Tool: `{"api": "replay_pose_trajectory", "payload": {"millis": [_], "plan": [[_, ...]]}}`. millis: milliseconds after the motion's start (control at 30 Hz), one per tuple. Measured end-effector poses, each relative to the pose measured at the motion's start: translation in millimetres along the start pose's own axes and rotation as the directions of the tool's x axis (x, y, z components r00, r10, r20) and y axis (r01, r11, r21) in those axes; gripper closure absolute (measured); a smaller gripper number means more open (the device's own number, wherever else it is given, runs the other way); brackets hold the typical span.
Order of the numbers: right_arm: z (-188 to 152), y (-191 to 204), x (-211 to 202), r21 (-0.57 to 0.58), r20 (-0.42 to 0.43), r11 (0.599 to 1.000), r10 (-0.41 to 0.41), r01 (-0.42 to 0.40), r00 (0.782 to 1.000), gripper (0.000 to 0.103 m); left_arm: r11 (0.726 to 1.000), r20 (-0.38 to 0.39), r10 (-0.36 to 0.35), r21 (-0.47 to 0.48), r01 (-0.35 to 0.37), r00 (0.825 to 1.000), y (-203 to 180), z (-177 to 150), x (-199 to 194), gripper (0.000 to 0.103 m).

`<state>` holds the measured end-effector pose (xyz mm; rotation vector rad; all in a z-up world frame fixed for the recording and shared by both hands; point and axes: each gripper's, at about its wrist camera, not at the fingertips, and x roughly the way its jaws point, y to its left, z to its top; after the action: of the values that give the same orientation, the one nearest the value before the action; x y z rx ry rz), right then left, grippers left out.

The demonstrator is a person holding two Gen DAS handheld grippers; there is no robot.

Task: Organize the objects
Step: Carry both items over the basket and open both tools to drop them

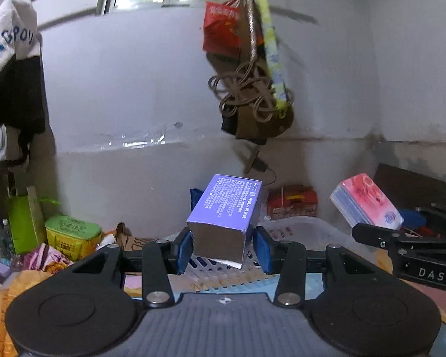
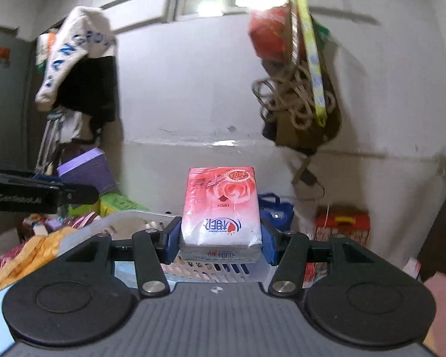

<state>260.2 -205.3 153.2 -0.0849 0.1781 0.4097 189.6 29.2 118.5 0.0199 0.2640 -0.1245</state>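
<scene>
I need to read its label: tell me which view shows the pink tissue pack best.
The right wrist view: the pink tissue pack sits centred and close, clamped in the right hand-held gripper, its printed face to the camera. The left wrist view shows it small, tilted, at the right.

You can read "PICC" on the blue box (image 1: 226,208), "OPEN" on the pink tissue pack (image 2: 221,208), and "DAS" on the right gripper (image 1: 368,232).
</scene>
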Motion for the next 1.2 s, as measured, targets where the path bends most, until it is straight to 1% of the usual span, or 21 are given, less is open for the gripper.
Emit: {"api": "replay_pose_trajectory", "payload": {"millis": [33, 100, 200, 300, 367, 433, 533, 633, 667, 700, 733, 767, 800, 900, 1000, 1200], "plan": [[-3, 0, 4, -0.004, -0.010, 1.000, 0.001, -0.001, 1.000, 0.047, 1.000, -0.011, 0.008, -0.002, -0.008, 1.000, 0, -3, 9, 0.055], [-8, 0, 15, -0.012, -0.034, 1.000, 0.028, -0.028, 0.999, 0.047, 1.000, -0.027, 0.016, -0.001, -0.016, 1.000, 0, -9, 22, 0.055], [-8, -4, 25, 0.015, -0.071, 0.998, 0.064, -0.063, 0.995, 0.047, 1.000, -0.058, 0.022, -0.012, -0.023, 0.998, 1, -13, 38, 0.055], [-8, -1, 29, -0.010, -0.068, 0.998, 0.061, -0.062, 0.996, 0.047, 1.000, -0.061, 0.022, -0.013, -0.023, 0.998, 2, -12, 49, 0.055], [-9, -1, 34, 0.012, -0.081, 0.997, 0.080, -0.079, 0.994, 0.047, 0.999, -0.071, 0.037, 0.000, -0.037, 0.997, 0, -13, 53, 0.055], [-9, -1, 39, 0.024, -0.092, 0.996, 0.083, -0.081, 0.992, 0.047, 1.000, -0.091, 0.029, -0.006, -0.030, 0.995, 1, -13, 60, 0.055], [-9, -2, 40, 0.038, -0.095, 0.995, 0.091, -0.088, 0.991, 0.046, 0.999, -0.099, 0.027, -0.013, -0.029, 0.995, 4, -17, 63, 0.055], [-7, 0, 39, 0.028, -0.094, 0.996, 0.091, -0.088, 0.991, 0.045, 1.000, -0.116, 0.018, -0.021, -0.021, 0.993, 6, -18, 66, 0.054], [-7, 0, 38, 0.030, -0.092, 0.996, 0.090, -0.088, 0.992, 0.036, 1.000, -0.120, 0.016, -0.021, -0.018, 0.993, 5, -18, 67, 0.053], [-6, 0, 37, 0.033, -0.086, 0.996, 0.090, -0.088, 0.992, 0.024, 1.000, -0.117, 0.018, -0.014, -0.019, 0.993, 4, -19, 67, 0.045], [-5, -1, 37, 0.035, -0.075, 0.996, 0.082, -0.080, 0.994, 0.000, 1.000, -0.111, 0.022, 0.006, -0.021, 0.994, 1, -19, 67, 0.036], [-5, -1, 35, 0.036, -0.051, 0.997, 0.064, -0.063, 0.997, 0.000, 0.999, -0.098, 0.031, 0.029, -0.028, 0.995, -2, -20, 65, 0.021], [-5, -2, 31, 0.035, -0.022, 0.998, 0.053, -0.053, 0.998, 0.000, 0.997, -0.070, 0.050, 0.056, -0.046, 0.996, -7, -21, 61, 0.018], [-3, -4, 25, 0.035, 0.004, 0.998, 0.056, -0.056, 0.998, 0.000, 0.989, -0.015, 0.078, 0.126, -0.075, 0.997, -18, -21, 50, 0.018], [-3, -5, 18, 0.037, 0.024, 0.998, 0.052, -0.053, 0.998, 0.000, 0.984, 0.017, 0.098, 0.147, -0.100, 0.995, -24, -19, 39, 0.017], [-3, -11, -2, 0.062, 0.078, 0.997, 0.048, -0.052, 0.996, 0.000, 0.988, 0.035, 0.059, 0.144, -0.063, 0.998, -29, -18, 22, 0.017]]}}
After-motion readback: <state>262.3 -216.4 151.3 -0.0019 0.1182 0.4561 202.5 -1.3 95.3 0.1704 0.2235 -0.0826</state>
